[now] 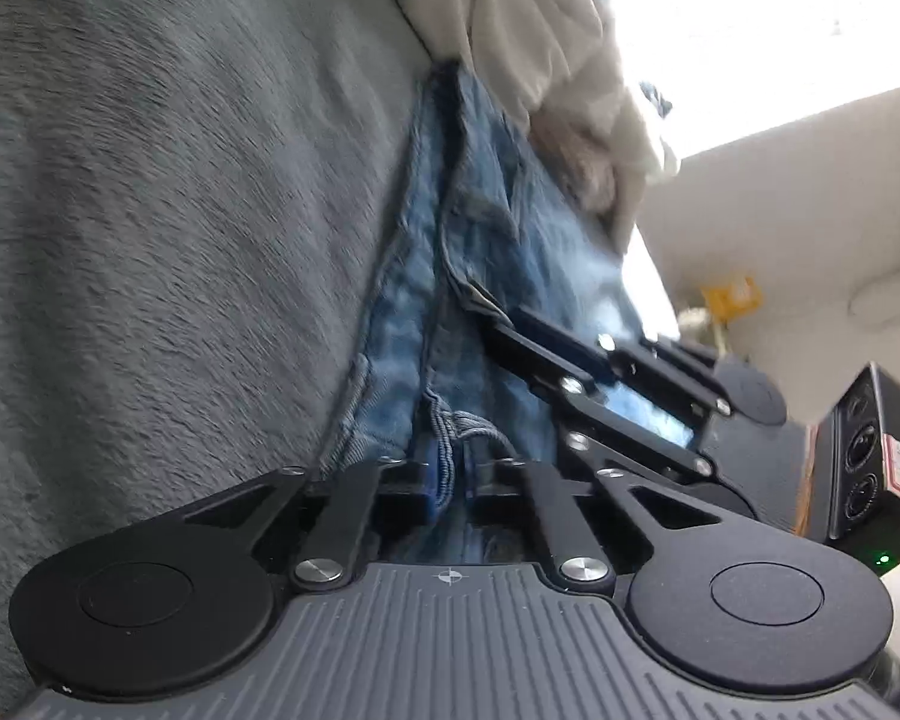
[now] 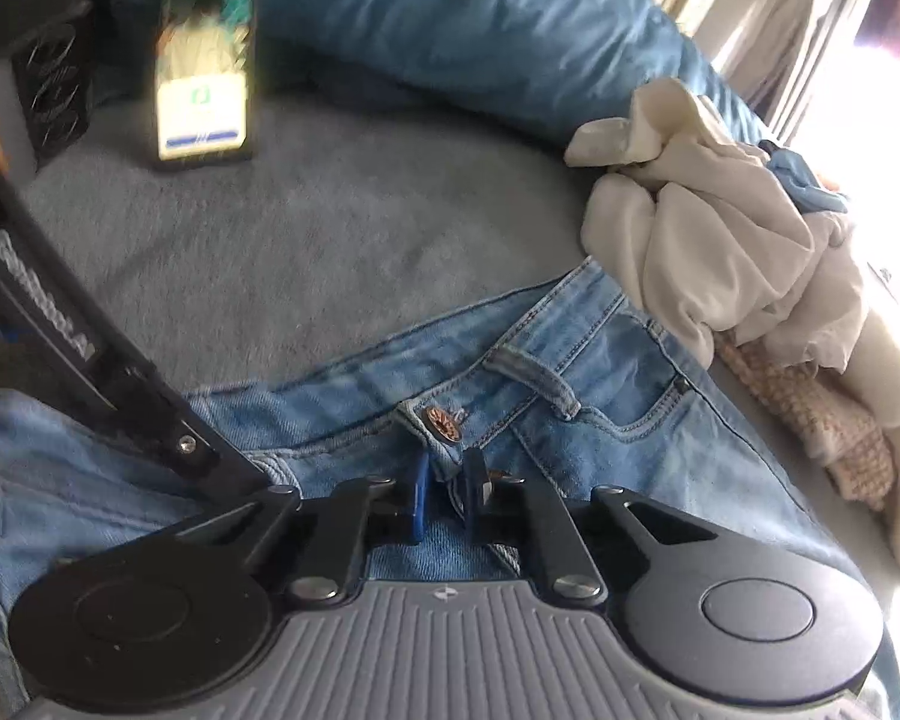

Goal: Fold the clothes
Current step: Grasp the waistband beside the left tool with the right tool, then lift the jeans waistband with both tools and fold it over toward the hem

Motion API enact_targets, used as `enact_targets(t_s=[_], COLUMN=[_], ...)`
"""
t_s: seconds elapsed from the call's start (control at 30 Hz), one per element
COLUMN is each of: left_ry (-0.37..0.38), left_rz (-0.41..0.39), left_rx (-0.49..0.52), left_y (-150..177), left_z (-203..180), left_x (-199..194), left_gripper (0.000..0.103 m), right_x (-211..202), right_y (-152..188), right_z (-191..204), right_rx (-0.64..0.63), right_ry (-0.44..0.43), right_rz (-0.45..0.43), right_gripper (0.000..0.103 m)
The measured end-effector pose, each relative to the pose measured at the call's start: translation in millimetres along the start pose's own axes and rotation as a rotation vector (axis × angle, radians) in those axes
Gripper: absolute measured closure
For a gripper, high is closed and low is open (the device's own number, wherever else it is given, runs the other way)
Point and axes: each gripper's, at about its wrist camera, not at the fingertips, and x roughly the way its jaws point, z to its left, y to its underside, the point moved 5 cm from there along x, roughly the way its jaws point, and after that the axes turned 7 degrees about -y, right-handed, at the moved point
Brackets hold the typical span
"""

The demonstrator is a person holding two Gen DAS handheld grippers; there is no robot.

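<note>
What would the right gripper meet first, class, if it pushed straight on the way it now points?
Probably the jeans: the right gripper already pinches denim just below the waistband button, which lies directly ahead; depth is hard to judge.

Grey plush blanket (image 2: 306,252), the surface under our tools. On it we count: blue jeans (image 2: 570,372), spread directly ahead of our right tool; a crumpled white garment (image 2: 708,240) ahead to its right; a lit phone (image 2: 204,66) far ahead left; a blue pillow (image 2: 450,18) beyond.

One pair of jeans (image 2: 570,372), one phone (image 2: 204,66), two grippers (image 2: 447,501).
</note>
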Motion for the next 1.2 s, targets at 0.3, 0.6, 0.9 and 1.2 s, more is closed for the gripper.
enact_targets(t_s=[0.3, 0.6, 0.9, 1.2], left_ry=[0.064, -0.052, -0.153, -0.23], left_rz=[-0.122, -0.118, -0.189, -0.145], left_rx=[-0.023, -0.007, 0.261, 0.537], left_y=[1.4, 5.7, 2.2, 31.0], left_z=[-3.1, 17.2, -24.9, -50.1], left_x=[-41.4, -34.8, -55.4, -48.3], left_gripper=[0.101, 0.102, 0.089, 0.087], right_x=[-8.0, 9.6, -16.6, 12.1], right_y=[-13.8, -5.9, -5.7, -14.6], right_z=[-3.6, 0.4, -33.5, -77.1], right_rx=[0.108, 0.19, 0.396, 0.548], right_ry=[-0.021, -0.024, -0.191, -0.186], right_rz=[-0.064, -0.107, -0.154, -0.075], right_gripper=[0.094, 0.093, 0.082, 0.084])
